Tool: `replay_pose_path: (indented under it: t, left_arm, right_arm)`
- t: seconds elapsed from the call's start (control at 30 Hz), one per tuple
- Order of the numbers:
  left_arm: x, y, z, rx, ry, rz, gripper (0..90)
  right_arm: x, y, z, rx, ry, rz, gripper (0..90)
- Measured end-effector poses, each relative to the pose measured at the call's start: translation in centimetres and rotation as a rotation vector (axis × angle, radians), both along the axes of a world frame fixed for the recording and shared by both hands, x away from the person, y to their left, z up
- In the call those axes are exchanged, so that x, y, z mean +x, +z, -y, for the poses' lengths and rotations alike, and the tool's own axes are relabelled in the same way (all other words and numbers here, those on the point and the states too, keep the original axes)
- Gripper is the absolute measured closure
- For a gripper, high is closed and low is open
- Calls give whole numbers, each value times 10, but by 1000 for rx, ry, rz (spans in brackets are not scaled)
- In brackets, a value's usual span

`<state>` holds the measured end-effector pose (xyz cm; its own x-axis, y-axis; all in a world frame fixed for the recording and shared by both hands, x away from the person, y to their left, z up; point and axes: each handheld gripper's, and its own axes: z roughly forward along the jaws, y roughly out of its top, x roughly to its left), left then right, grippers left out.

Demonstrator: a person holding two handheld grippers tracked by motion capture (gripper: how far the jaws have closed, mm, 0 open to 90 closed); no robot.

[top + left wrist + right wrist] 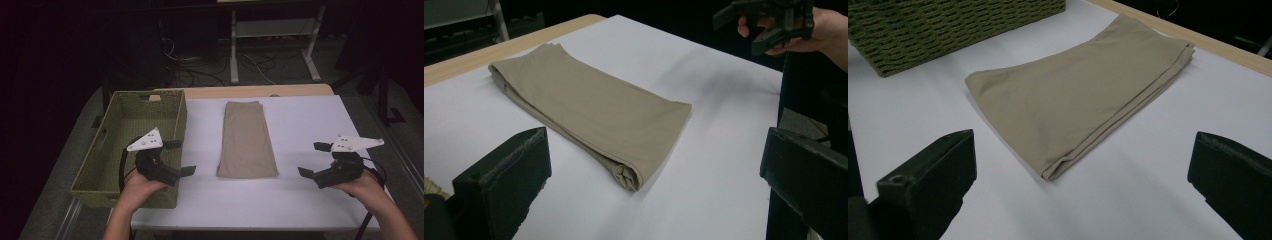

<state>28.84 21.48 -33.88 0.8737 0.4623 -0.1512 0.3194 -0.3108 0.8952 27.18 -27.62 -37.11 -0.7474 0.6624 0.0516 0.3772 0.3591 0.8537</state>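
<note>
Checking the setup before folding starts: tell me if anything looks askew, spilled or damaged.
Nothing stands out. The folded tan cloth lies flat and neat mid-table, the green woven basket sits squarely at the left edge, and both hand-held grippers are open, apart from the cloth.

My left tongs (180,157) and right tongs (314,160) are showing matte black jaws under pale grey plates. The folded cloth (246,140) at twelve o'clock is looking plain tan, unpatterned. The tabletop (300,120) is showing flat white with a light wood strip along its far edge. The basket (100,165) at ten o'clock is showing an olive-green woven pattern.
</note>
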Motion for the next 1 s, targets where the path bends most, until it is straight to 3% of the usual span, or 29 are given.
replay_pose_path:
  t: [0.43, 1.0]
  left_arm:
    - [0, 0, 0, -6, 9, 2, 4]
    - [0, -1, -1, -7, 5, 0, 5]
  right_arm:
    - [-1, -5, -1, 5, 18, -16, 0]
    - [7, -10, -21, -6, 79, -49, 0]
